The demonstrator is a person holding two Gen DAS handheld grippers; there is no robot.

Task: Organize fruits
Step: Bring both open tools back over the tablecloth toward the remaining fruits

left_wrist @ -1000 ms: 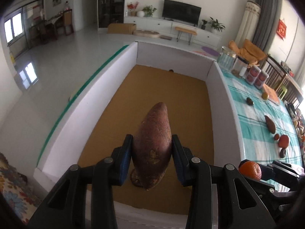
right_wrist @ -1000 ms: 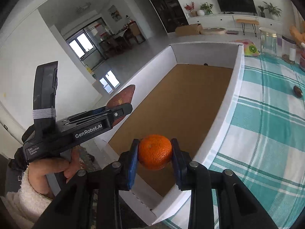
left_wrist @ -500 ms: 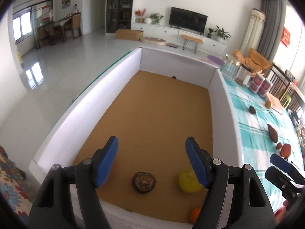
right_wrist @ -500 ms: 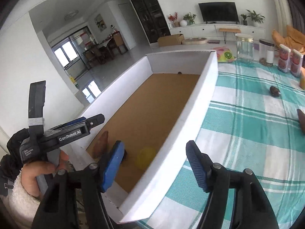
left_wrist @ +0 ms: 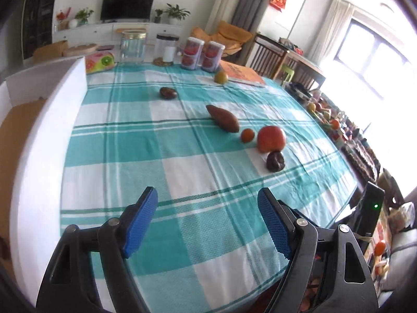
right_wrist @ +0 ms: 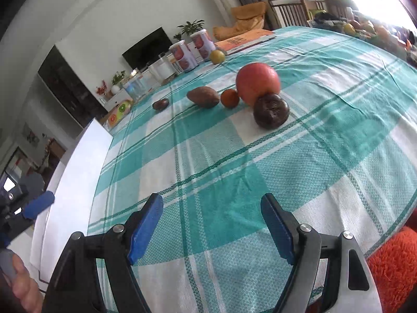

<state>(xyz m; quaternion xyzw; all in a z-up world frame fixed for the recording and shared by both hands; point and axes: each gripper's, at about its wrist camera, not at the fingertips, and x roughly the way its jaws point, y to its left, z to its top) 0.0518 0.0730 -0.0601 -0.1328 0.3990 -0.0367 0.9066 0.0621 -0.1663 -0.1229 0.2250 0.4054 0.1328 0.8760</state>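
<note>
- Left wrist view: checked table (left_wrist: 161,140) carries a sweet potato (left_wrist: 222,118), small orange (left_wrist: 247,135), red apple (left_wrist: 271,139) and dark wrinkled fruit (left_wrist: 275,160), set close in a row.
- Farther back: another dark fruit (left_wrist: 168,92), a yellow-green fruit (left_wrist: 220,77), jars (left_wrist: 132,47) along the far edge.
- White box wall (left_wrist: 39,140) borders the table's left side.
- Left claw (left_wrist: 207,224): spread wide, empty, above bare cloth.
- Right claw (right_wrist: 211,227): wide apart, holding nothing; dark wrinkled fruit (right_wrist: 271,110) lies ahead, unobstructed.

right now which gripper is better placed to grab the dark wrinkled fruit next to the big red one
Right. The right gripper is open and the dark wrinkled fruit sits nearly straight ahead of it. The left gripper, also open, sees that fruit farther off to its right.
</note>
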